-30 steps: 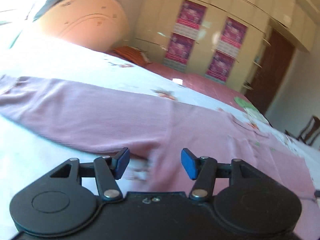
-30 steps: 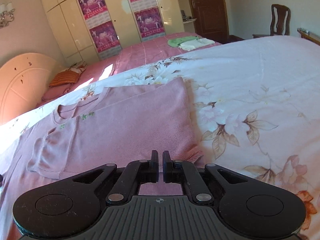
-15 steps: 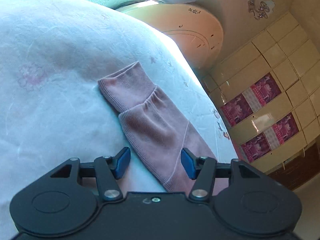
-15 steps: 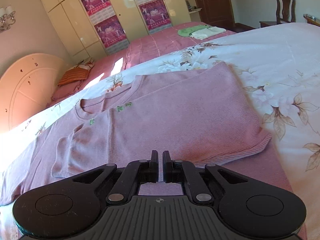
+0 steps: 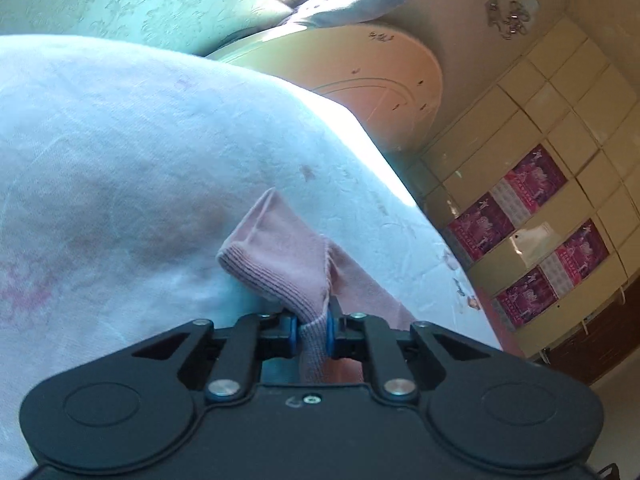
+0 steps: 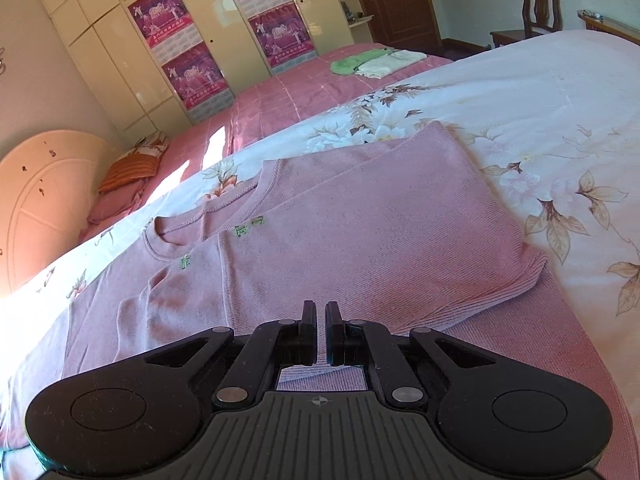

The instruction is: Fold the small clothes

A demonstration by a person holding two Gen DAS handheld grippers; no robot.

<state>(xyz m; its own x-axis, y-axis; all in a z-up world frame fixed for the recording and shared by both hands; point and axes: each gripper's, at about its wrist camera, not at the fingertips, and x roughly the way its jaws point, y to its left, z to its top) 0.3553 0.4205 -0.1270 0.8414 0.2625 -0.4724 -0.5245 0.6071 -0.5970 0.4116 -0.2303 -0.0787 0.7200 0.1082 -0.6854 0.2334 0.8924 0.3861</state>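
The sweater (image 6: 360, 232) lies spread on the bed (image 6: 560, 120), one side folded over its middle. Behind it stand a second bed (image 6: 288, 92) and the wardrobe (image 6: 132, 60).

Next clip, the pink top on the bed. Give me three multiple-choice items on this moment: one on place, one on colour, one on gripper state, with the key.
1. Where does the folded green cloth lie?
A. on the far pink bed
B. on the chair
C. on the pink top

2. What colour is the lettering below the top's neckline?
A. white
B. green
C. black

3. What is the left gripper doing?
A. standing open over the sheet
B. shut on nothing
C. shut on the sleeve cuff

Key: A, it rests on the far bed; B, green characters show; C, the jaws have just closed, pinching the cuff.
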